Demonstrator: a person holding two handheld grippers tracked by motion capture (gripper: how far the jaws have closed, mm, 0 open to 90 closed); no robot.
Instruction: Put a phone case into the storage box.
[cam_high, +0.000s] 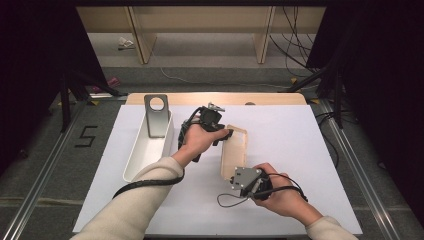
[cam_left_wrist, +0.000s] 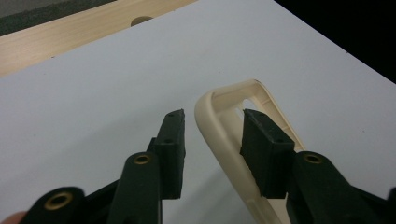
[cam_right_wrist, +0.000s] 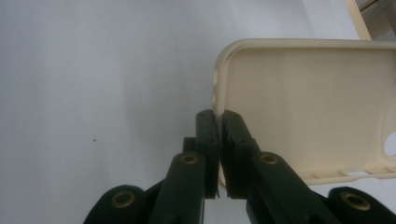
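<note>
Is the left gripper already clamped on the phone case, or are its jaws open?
Open. In the left gripper view the left gripper straddles the phone case wall; one pad sits inside against it, the other stands clear outside.

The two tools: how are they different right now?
The right tool is shut tight on the edge of the cream phone case; the left tool is open around the case's other end, one pad inside the case and one outside it. In the high view, the right tool sits nearer the person, the left tool farther. Both have black jaws.
</note>
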